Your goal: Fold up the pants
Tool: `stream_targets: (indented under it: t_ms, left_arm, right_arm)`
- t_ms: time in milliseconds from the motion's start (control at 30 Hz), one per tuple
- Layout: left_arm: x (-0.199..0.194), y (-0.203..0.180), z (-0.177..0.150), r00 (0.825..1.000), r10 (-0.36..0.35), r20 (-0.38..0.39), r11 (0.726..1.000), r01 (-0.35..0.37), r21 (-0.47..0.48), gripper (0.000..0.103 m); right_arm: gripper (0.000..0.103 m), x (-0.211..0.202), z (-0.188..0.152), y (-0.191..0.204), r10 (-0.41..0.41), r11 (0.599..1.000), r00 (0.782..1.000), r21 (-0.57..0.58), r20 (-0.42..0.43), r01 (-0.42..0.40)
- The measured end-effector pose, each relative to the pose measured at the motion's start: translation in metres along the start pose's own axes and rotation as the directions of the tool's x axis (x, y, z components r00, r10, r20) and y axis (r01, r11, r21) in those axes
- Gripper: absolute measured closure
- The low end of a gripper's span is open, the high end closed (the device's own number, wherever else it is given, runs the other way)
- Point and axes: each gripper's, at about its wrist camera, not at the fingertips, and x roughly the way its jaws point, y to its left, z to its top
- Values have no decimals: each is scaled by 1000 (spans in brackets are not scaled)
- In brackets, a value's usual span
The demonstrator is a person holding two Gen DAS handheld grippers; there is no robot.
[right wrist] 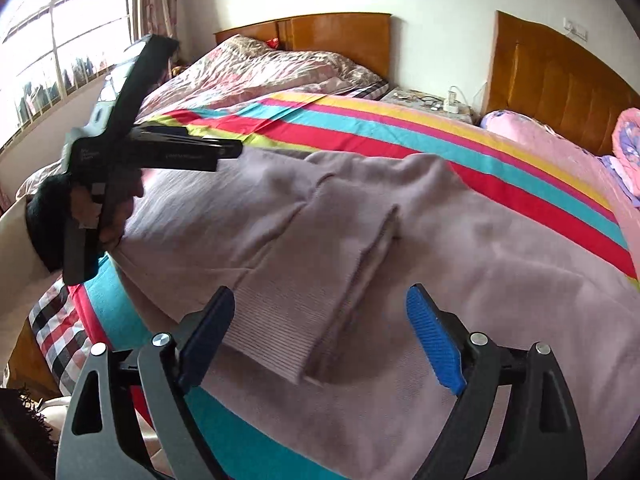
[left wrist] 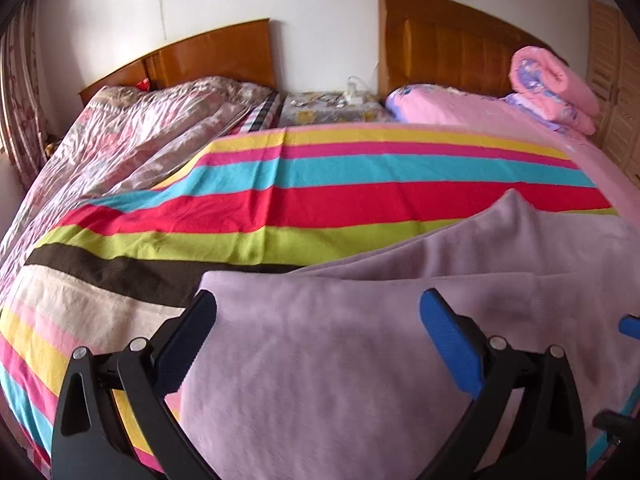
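pants (right wrist: 360, 248) in mauve knit lie spread on a striped blanket (left wrist: 280, 200) over a bed with wooden headboards (left wrist: 448, 48) against a white wall, their long axis running from the ribbed cuffs near the right gripper (right wrist: 320, 340) away toward the left gripper (right wrist: 224, 150). both grippers tilt downward over the fabric, jaws released and grasping nothing.

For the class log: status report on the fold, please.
Left gripper open, right gripper open, nothing held. Pants lying on the bed. Nothing in the way.
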Motion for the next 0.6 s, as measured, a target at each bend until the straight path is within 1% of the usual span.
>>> stream_targets:
  t_ms: [33, 100, 133, 167, 200, 300, 333, 367, 400, 433, 467, 500, 533, 567, 600]
  left_arm:
    - [-14, -14, 1, 999, -46, 24, 999, 45, 21, 1]
    - [-36, -48, -4, 990, -123, 68, 990, 118, 74, 1]
    - [-41, -64, -10, 985, -154, 73, 983, 146, 108, 1]
    - [-41, -82, -17, 982, -178, 54, 974, 169, 151, 1]
    - [-37, -97, -24, 982, -189, 24, 965, 181, 187, 1]
    - [-16, -126, -46, 983, -170, -67, 951, 182, 248, 1]
    - [-6, -130, -52, 982, -154, -109, 952, 177, 251, 1]
    - [2, -128, -57, 979, -158, -131, 955, 185, 231, 1]
    - [3, -122, -57, 974, -187, -130, 961, 209, 183, 1]
    - [5, -119, -55, 968, -198, -153, 961, 222, 162, 1]
    - [5, -119, -54, 969, -187, -162, 962, 214, 168, 1]
    - [2, -121, -51, 973, -161, -163, 966, 189, 177, 2]
    - [-5, -123, -45, 977, -151, -148, 967, 177, 181, 2]
    - [-14, -128, -37, 975, -184, -126, 962, 205, 181, 2]
    - [-23, -137, -28, 967, -229, -112, 951, 247, 188, 1]
  right_arm:
    - [15, -5, -5, -13, -25, 999, 1000, 28, 1, 25]
    - [15, -12, -17, -34, -58, 996, 998, 72, -13, 59]
    - [15, -15, -22, -43, -74, 993, 997, 86, -20, 76]
    - [15, -16, -29, -52, -87, 991, 996, 103, -32, 90]
    - [15, -16, -34, -62, -99, 988, 994, 118, -47, 104]
    - [14, -12, -54, -80, -107, 982, 989, 146, -100, 121]
    - [14, -13, -60, -85, -89, 983, 992, 156, -85, 101]
    - [14, -17, -64, -87, -87, 984, 994, 152, -70, 97]
    - [14, -19, -67, -88, -90, 984, 994, 148, -69, 99]
    - [14, -22, -70, -89, -89, 984, 994, 150, -66, 98]
    - [14, -26, -71, -92, -86, 982, 994, 161, -64, 95]
    - [14, -32, -75, -95, -86, 980, 995, 176, -58, 95]
    - [14, -39, -76, -99, -92, 977, 995, 192, -43, 98]
    - [14, -48, -76, -104, -98, 974, 995, 206, -14, 98]
    - [13, -56, -77, -109, -104, 971, 995, 218, 12, 99]
